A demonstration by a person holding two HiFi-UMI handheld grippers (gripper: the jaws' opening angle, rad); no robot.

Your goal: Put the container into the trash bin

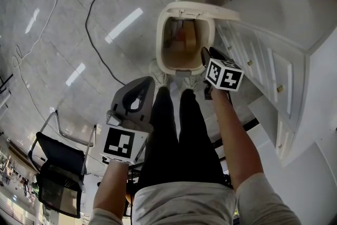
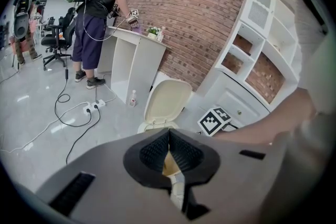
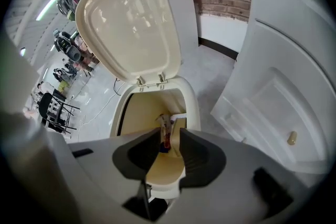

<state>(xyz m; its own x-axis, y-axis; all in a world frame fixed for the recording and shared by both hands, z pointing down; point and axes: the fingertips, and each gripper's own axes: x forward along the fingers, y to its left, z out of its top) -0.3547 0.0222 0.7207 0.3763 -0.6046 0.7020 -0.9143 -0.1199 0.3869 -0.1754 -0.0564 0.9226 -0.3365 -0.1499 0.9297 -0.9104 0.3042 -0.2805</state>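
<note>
**Container lies in the open bin**

The trash bin is cream plastic with a rounded rectangular mouth, and it stands upright on the grey floor. Its hinged lid is swung fully open and tilted back behind the mouth. Deep inside, against the tan inner wall, lies the container, a small piece showing white, red and blue (its exact shape is too small to tell).
</note>
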